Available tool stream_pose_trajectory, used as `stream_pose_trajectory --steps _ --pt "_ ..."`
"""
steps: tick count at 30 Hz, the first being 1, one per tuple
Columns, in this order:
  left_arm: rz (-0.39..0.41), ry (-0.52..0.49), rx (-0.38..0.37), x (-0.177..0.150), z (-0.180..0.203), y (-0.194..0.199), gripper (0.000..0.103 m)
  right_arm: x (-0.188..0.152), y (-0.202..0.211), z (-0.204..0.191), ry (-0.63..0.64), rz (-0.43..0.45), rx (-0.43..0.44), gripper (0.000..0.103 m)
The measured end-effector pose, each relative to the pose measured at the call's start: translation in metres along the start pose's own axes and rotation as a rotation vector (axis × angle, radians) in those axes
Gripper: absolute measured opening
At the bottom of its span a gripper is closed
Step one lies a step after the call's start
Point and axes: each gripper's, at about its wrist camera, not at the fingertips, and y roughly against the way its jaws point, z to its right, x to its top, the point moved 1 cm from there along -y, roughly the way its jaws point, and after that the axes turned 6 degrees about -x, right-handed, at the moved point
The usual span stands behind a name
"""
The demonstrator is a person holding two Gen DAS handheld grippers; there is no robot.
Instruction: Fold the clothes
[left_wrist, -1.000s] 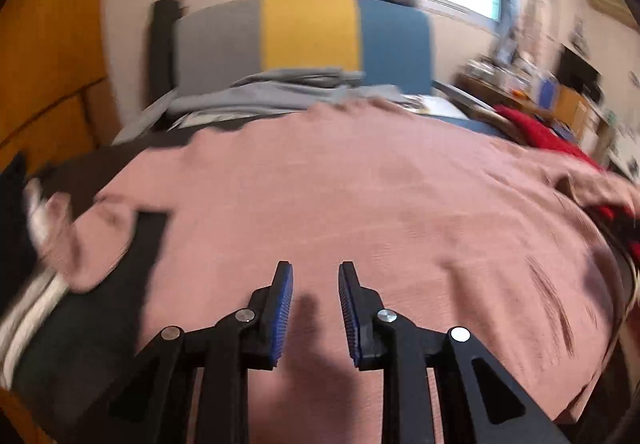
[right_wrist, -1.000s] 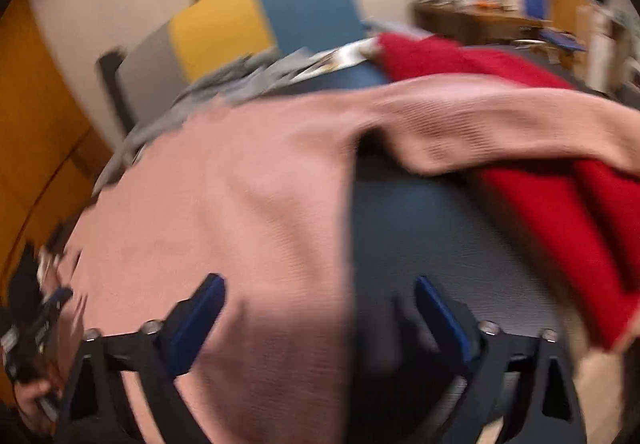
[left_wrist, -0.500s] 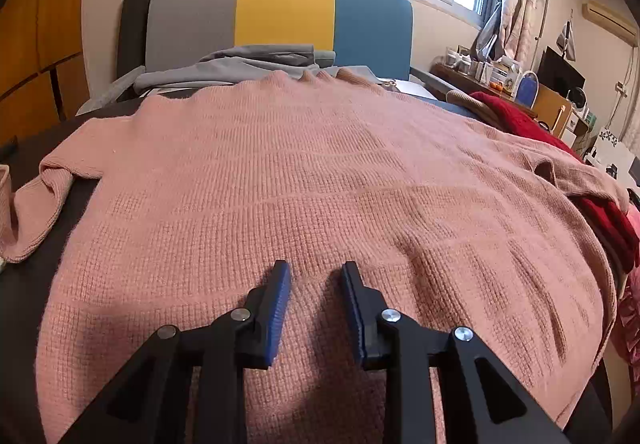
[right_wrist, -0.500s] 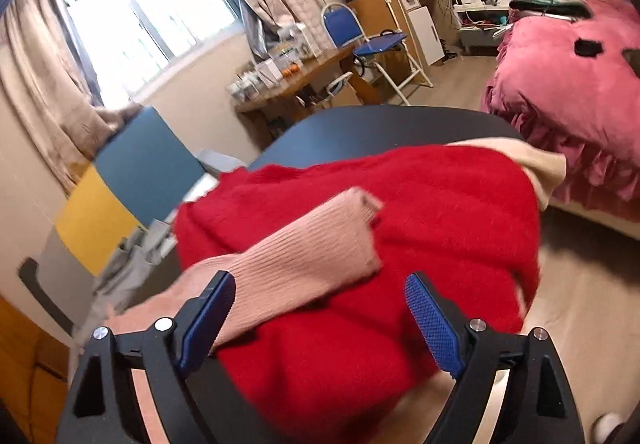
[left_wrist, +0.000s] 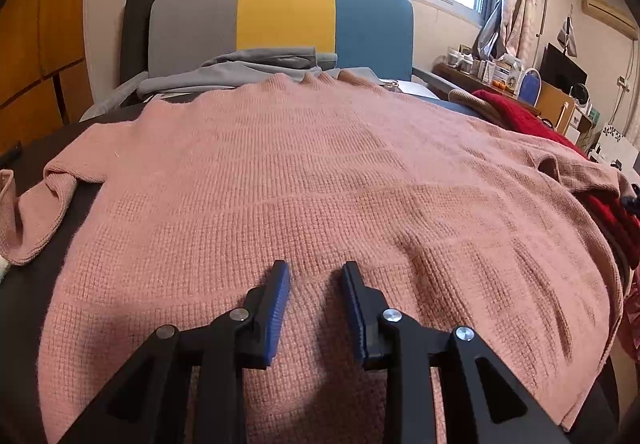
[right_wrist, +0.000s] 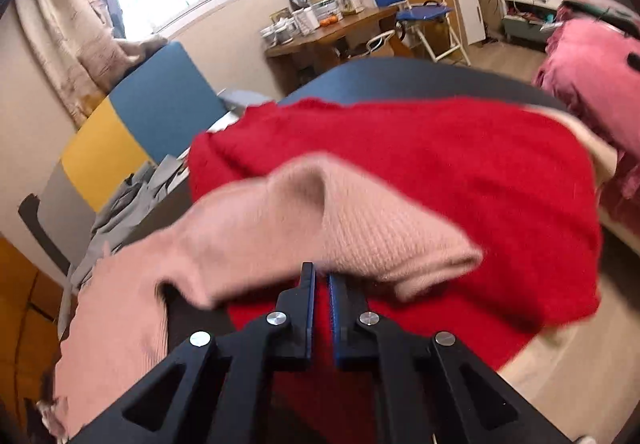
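Observation:
A pink knit sweater (left_wrist: 320,195) lies spread flat on a dark table (left_wrist: 24,304). My left gripper (left_wrist: 314,272) rests on its near part, jaws a little apart with nothing between them. One sleeve (left_wrist: 36,211) lies bunched at the left. In the right wrist view my right gripper (right_wrist: 322,278) is shut on the edge of the sweater's other sleeve (right_wrist: 320,219), which is lifted over a red sweater (right_wrist: 460,163).
A grey, yellow and blue headboard (left_wrist: 280,19) stands behind the table with grey clothes (left_wrist: 248,67) before it. The red sweater (left_wrist: 516,115) lies at the right. A desk with jars (right_wrist: 320,27), a blue chair (right_wrist: 404,3) and pink bedding (right_wrist: 592,63) stand beyond.
My right gripper swung right to the sleeve over the red sweater and closed on it. My left gripper has stayed on the sweater.

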Motion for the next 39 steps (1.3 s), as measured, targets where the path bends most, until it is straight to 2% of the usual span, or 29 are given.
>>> stream_pose_trajectory --steps 3,6,8,10,11,12,15,17,18,19,21,23,26,28,30,33,39 --pt "-0.018 0.01 -0.002 0.003 0.0 0.0 0.029 -0.009 0.009 0.009 -0.021 0.013 0.021 0.007" --pt "-0.058 -0.038 -0.002 0.009 0.006 -0.004 0.037 0.001 0.016 0.021 -0.034 0.031 0.02 0.009" --pt "-0.09 -0.06 0.0 0.013 0.012 -0.005 0.037 0.011 0.022 0.032 -0.057 0.065 0.012 0.029" --pt "-0.112 -0.052 -0.014 0.017 0.015 -0.006 0.038 0.022 0.023 0.043 -0.107 0.093 0.019 0.091" --pt "-0.116 -0.046 -0.013 0.018 0.015 -0.006 0.038 0.028 0.021 0.048 -0.133 0.103 0.024 0.102" --pt "-0.119 -0.037 -0.012 0.019 0.015 -0.007 0.038 0.034 0.02 0.053 -0.158 0.113 0.029 0.103" --pt "-0.13 -0.026 -0.014 0.023 0.018 -0.009 0.038 0.051 0.012 0.066 -0.224 0.132 0.039 0.103" --pt "-0.137 -0.026 -0.018 0.027 0.02 -0.01 0.038 0.061 -0.004 0.064 -0.22 0.093 0.034 0.097" --pt "-0.141 -0.025 -0.02 0.028 0.022 -0.01 0.038 0.065 -0.013 0.06 -0.191 0.063 0.032 0.065" --pt "-0.146 -0.025 -0.031 0.03 0.023 -0.011 0.038 0.066 -0.018 0.054 -0.163 0.04 0.029 0.008" --pt "-0.156 -0.029 -0.068 0.033 0.028 -0.013 0.038 0.065 -0.026 0.037 -0.128 0.011 0.049 0.009" --pt "-0.165 -0.033 -0.105 0.036 0.035 -0.014 0.038 0.063 -0.021 0.017 -0.115 0.03 0.11 0.009" --pt "-0.177 -0.001 -0.236 0.049 0.049 -0.019 0.038 0.053 -0.02 -0.013 -0.167 0.008 0.283 0.009" --pt "-0.179 0.017 -0.327 0.06 0.062 -0.022 0.038 0.041 -0.025 -0.038 -0.132 -0.016 0.324 0.009" --pt "-0.184 0.022 -0.41 0.075 0.08 -0.028 0.038 0.024 -0.036 -0.065 -0.082 -0.062 0.331 0.009" --pt "-0.214 0.036 -0.536 0.098 0.113 -0.044 0.04 0.0 -0.05 -0.088 -0.017 -0.101 0.29 0.009" --pt "-0.297 0.062 -0.757 0.144 0.197 -0.09 0.046 -0.017 -0.05 -0.092 0.056 -0.078 0.229 0.009"
